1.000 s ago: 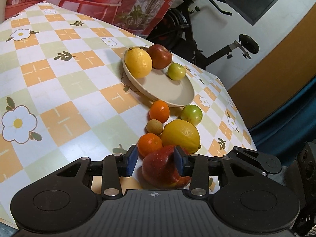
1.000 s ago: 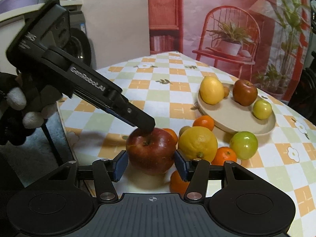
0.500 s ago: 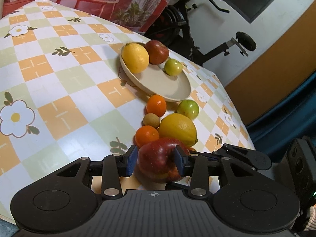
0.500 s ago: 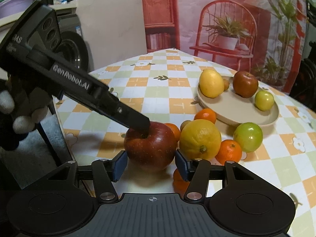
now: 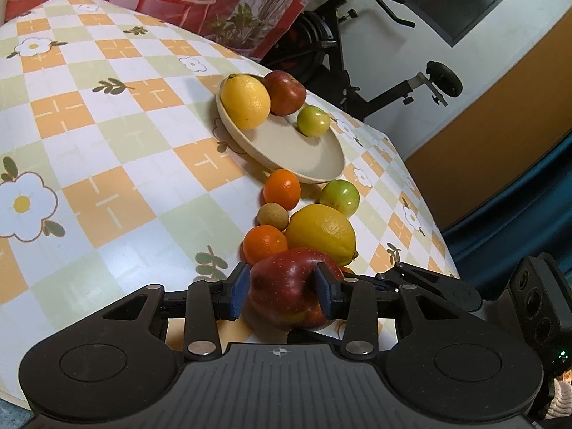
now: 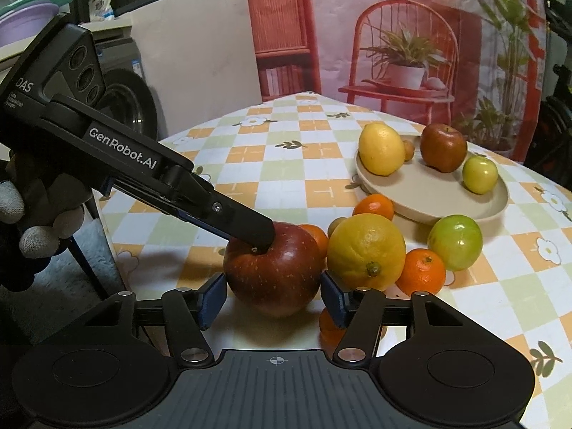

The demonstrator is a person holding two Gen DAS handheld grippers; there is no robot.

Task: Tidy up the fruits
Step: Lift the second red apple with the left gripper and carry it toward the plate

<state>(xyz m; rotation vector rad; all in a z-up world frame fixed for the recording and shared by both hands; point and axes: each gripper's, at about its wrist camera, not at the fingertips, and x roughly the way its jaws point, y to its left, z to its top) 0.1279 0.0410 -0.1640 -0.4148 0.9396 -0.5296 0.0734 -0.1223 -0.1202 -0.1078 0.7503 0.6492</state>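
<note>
A: Any writing, reading from the left?

B: In the right wrist view, the left gripper (image 6: 262,241) carries "GenRobot.AI" in white along its arm, and "DAS" over small print I cannot read on its camera block. A gloved hand (image 6: 32,221) holds it at the far left edge.

A: What has it got?

B: The apple (image 5: 286,291). In its own view the blue pads (image 5: 238,289) press both sides of the fruit; the jaws have just been closing a little and stand narrow.

A: And the right gripper (image 6: 273,298)?

B: Its jaws have just been opening. They straddle the same apple (image 6: 273,268), but the pads sit just clear of the skin, a slim gap at each side.

A: Where is the apple?

B: At the near edge of the checked table (image 6: 286,164), just left of a lemon (image 6: 366,250).

A: What crowds it?

B: An orange (image 6: 316,237) right behind it, touching; another orange (image 6: 330,329) low by the right pad, partly hidden. Further right, a third orange (image 6: 422,271) and a green fruit (image 6: 455,241). Beyond them, a plate (image 6: 422,200) with a lemon, a red apple and a green fruit.
</note>
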